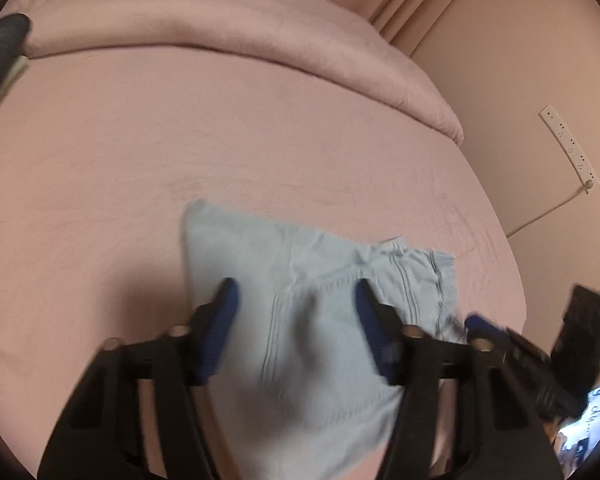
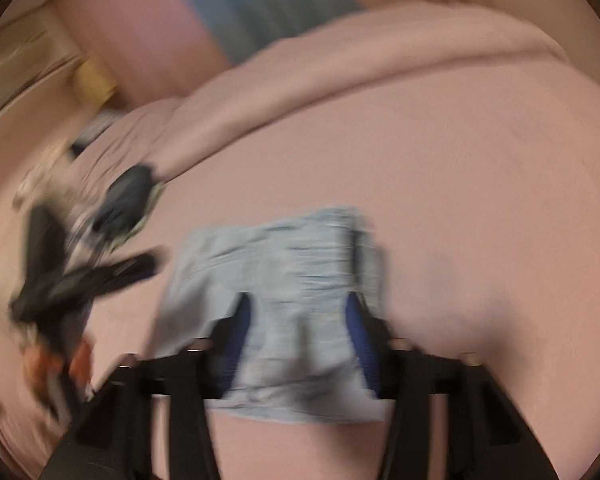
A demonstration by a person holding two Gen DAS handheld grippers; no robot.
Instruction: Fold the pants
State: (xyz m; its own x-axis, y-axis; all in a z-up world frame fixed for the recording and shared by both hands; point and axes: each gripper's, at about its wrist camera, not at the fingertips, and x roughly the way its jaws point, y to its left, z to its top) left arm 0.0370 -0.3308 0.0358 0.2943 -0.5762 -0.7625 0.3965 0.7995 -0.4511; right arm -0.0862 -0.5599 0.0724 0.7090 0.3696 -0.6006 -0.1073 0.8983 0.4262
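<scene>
1. Pink bedding fills both views: a bed (image 1: 140, 152) with a smooth sheet, a rolled duvet (image 1: 260, 40) across its far side, and a wall with a power strip (image 1: 568, 144) to the right.

2. Left wrist view: the pale blue pants (image 1: 300, 320), already bunched into a compact shape, lie on the sheet directly ahead of and beneath the left gripper (image 1: 296, 292). Its jaws are spread wide on either side of the cloth, holding nothing that I can see. The hem edge runs off to the right, where the right gripper (image 1: 484, 328) pokes in just beside it.

3. Right wrist view, heavily blurred: the pants (image 2: 284, 280) sit between the right gripper's (image 2: 298, 308) parted fingers; whether these touch the cloth I cannot tell. The garment's longer side seems to run left to right.

4. Only this view shows the left gripper (image 2: 140, 264) from outside, near the pants' left edge, and dark clothing (image 2: 128, 200) behind it.

5. Both grippers look about equally near.
</scene>
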